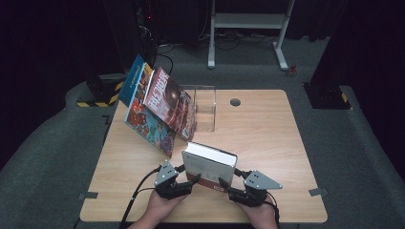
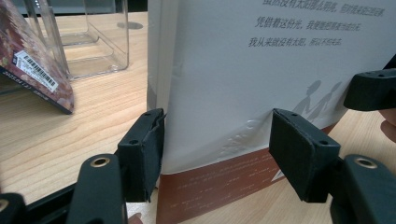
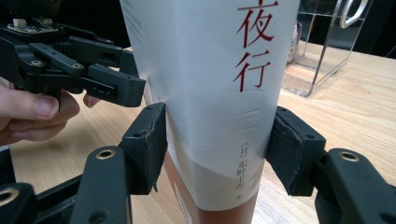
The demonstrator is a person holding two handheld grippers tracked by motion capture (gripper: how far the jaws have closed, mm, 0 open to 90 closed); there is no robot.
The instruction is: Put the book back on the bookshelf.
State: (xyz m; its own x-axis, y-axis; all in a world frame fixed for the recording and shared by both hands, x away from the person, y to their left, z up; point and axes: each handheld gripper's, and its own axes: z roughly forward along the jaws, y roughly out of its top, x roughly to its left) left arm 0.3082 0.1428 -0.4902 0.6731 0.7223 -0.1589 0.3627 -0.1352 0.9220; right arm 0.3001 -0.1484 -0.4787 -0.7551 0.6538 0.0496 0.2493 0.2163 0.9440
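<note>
One white book (image 1: 209,164) stands upright at 6 o'clock on the table (image 1: 267,138), between both grippers. Right gripper (image 1: 237,189) clamps its spine; the right gripper view shows red characters on the spine (image 3: 219,116), unreadable from the high view. Left gripper (image 1: 187,183): one jaw touches the book edge, the other sits against the cover, so can't tell if it grips. The left gripper view shows the back-cover text. Two colourful books (image 1: 160,107) lean at 11 o'clock beside one clear stand (image 1: 205,107).
</note>
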